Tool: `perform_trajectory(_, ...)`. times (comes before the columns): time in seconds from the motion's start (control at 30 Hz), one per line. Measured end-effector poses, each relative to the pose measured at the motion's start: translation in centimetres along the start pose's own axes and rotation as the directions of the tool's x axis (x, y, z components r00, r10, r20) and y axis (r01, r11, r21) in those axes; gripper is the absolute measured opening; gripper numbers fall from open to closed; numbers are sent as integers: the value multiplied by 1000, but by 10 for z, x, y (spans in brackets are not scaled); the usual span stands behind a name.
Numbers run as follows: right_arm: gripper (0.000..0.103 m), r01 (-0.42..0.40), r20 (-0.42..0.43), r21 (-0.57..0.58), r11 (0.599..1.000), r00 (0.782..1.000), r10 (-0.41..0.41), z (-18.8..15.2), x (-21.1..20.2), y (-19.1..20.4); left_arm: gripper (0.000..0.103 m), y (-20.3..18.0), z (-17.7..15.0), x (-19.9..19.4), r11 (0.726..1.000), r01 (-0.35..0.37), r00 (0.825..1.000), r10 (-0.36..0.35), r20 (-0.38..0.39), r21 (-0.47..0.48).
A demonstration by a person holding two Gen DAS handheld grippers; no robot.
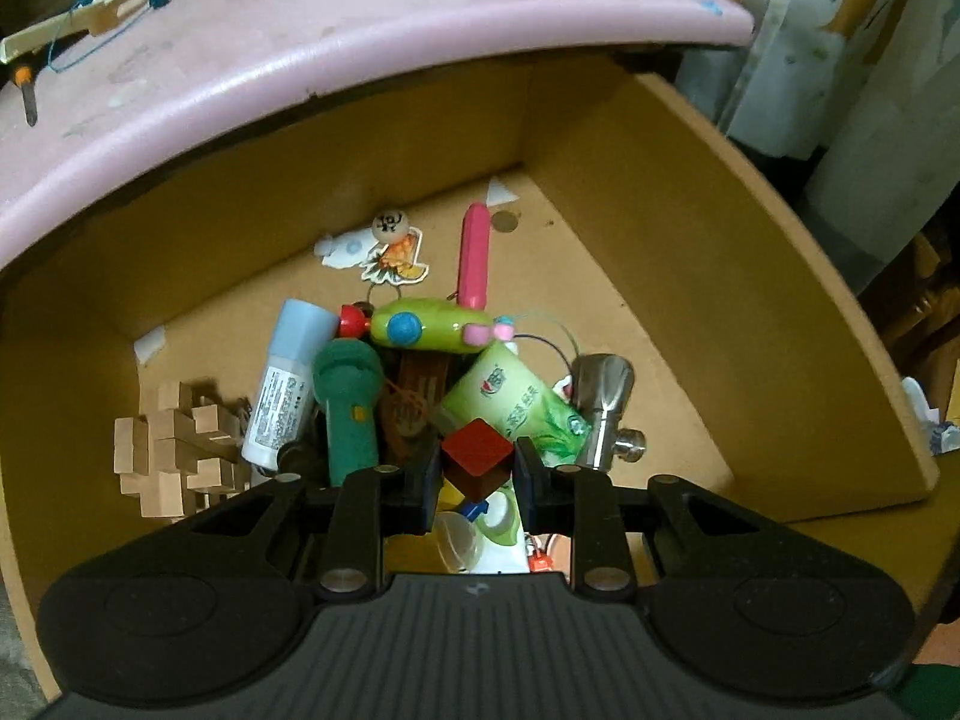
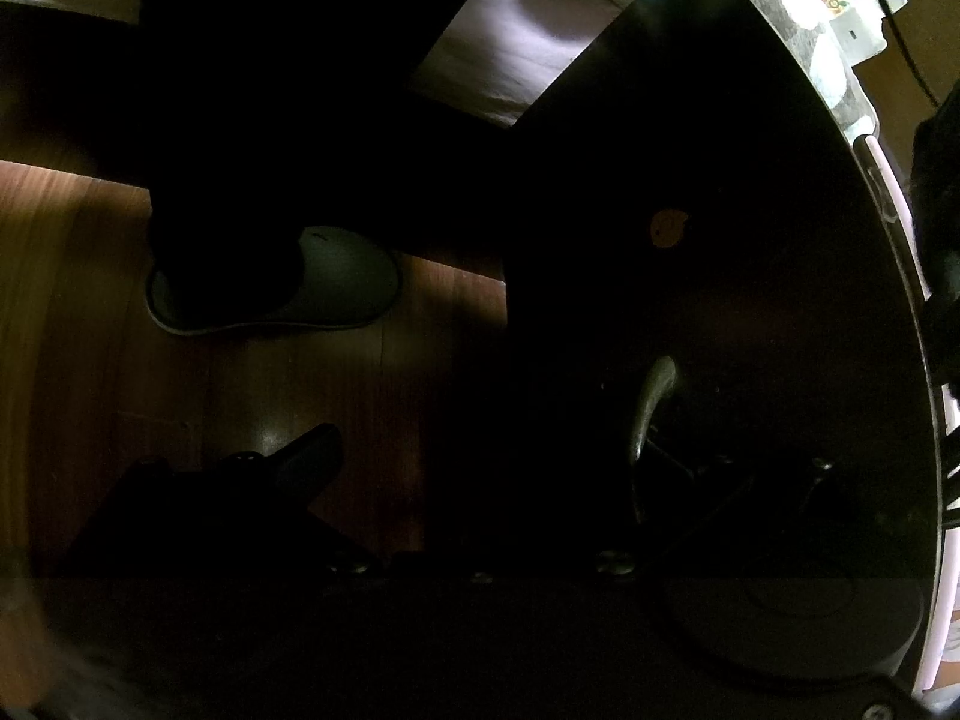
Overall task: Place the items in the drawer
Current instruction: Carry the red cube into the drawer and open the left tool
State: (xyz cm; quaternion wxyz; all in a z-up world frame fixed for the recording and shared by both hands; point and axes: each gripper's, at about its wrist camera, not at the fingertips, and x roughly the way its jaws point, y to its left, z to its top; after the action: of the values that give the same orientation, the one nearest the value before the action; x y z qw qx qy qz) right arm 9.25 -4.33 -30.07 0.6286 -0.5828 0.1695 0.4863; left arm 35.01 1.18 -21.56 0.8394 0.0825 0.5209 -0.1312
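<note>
Left wrist view: the left gripper has its jaws closed on a small red block, one pad on each flat side. It hangs just above the pile inside the open drawer. The block looks hard and light, so it should not bend or break, but its smooth sides could slip. Holding two flat sides, as now, seems best. Below it lie a green tissue pack, a dark green toy, a white tube and a shiny metal valve. A wooden puzzle sits at the left. The pink counter hangs over the far side. The right gripper is too dark to tell if it is open or closed.
</note>
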Motion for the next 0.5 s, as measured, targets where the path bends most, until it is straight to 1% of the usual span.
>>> perform_trajectory(0.07, 103, 0, 0, -1, 1000, 1000, 0, 4, -2, -2, 25, -2, 1, 3, 1000, -22, 1000, 23, -13, 22)
perform_trajectory(0.13, 103, 0, -1, 0, 1000, 1000, 0, 4, -2, -2, 31, -4, 1, 3, 998, -51, 999, 52, -12, 43)
perform_trajectory(0.17, 103, 0, -1, 0, 1000, 1000, 0, 4, -3, -2, 44, -4, 1, 2, 997, -55, 998, 56, -9, 47)
perform_trajectory(0.2, 103, 1, -2, 1, 1000, 1000, -1, 4, -4, -2, 59, -3, 1, 0, 997, -57, 998, 57, -3, 44)
perform_trajectory(0.23, 103, 1, -2, 1, 1000, 1000, -1, 4, -4, -3, 61, -3, 1, -2, 998, -58, 998, 58, 5, 39)
perform_trajectory(0.37, 103, 2, -4, 1, 1000, 1000, -2, 4, -6, -3, 61, -3, 1, -10, 997, -68, 997, 68, 22, 35)
perform_trajectory(0.5, 103, 2, -5, 2, 1000, 1000, -2, 4, -7, -3, 61, -3, 1, -17, 996, -82, 996, 81, 23, 35)
